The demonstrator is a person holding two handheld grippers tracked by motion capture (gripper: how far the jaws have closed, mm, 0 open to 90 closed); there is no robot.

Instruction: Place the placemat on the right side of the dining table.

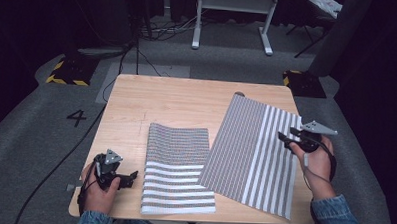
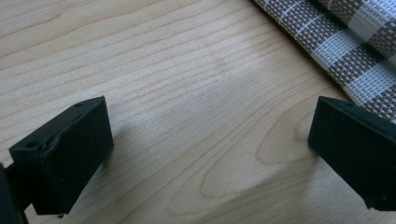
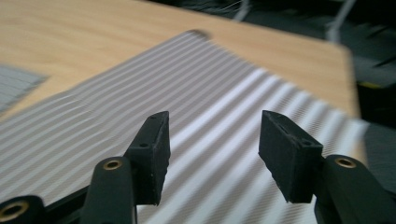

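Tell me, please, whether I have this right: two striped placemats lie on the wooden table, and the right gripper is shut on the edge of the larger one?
Not quite. The right gripper is open: the right gripper view shows its fingers apart, above the larger placemat, gripping nothing. The rest holds: it and the smaller placemat lie on the wooden table.

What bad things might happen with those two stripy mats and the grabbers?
1. The big stripy mat sticks out past the table's near edge and overlaps the smaller mat, so a tug might slide it off or drag the other mat.
2. The right gripper is open above that mat; pinching thin, flat cloth might miss.
3. The left gripper is open over bare wood beside the smaller mat, so closing would grab nothing.
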